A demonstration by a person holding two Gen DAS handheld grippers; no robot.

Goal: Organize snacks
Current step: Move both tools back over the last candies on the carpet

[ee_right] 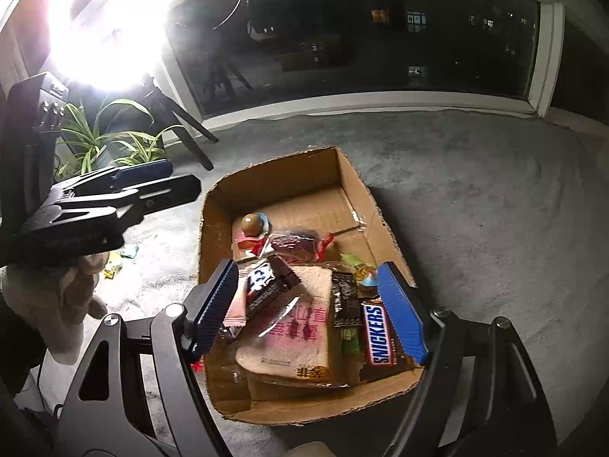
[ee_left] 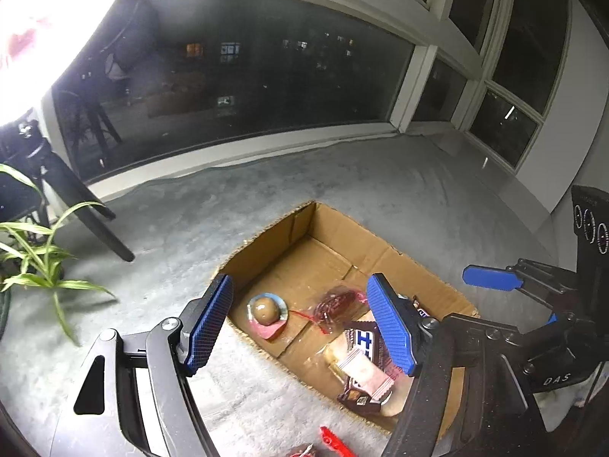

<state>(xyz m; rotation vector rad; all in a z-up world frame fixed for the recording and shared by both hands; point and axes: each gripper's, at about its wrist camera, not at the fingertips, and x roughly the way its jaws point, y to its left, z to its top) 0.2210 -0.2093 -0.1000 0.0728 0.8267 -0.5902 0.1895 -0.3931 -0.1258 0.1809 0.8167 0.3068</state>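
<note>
An open cardboard box [ee_left: 266, 236] lies on grey carpet. In it are a round chocolate ball in its packet [ee_left: 266, 310], a clear red-trimmed packet [ee_left: 337, 304], a Hershey's bar [ee_left: 363, 339] and a pink wafer packet [ee_left: 365, 375]. My left gripper [ee_left: 300, 323] hangs open over the box's near-left rim, nothing between its blue pads. The right wrist view adds a bagged bread slice [ee_right: 293, 327], a Snickers bar [ee_right: 378, 333] and a dark packet [ee_right: 346, 297]. My right gripper [ee_right: 308, 308] stands open above these, gripping nothing. The left gripper [ee_right: 182, 178] shows at the left.
Loose wrappers lie on the carpet: a red one [ee_left: 335, 440] near the box, green and yellow ones [ee_right: 123, 257] to its left. A leafy plant [ee_right: 110, 141] and black tripod legs [ee_left: 95, 224] stand by the dark window. A bright lamp [ee_right: 106, 23] glares. A gloved hand [ee_right: 57, 304] holds the left gripper.
</note>
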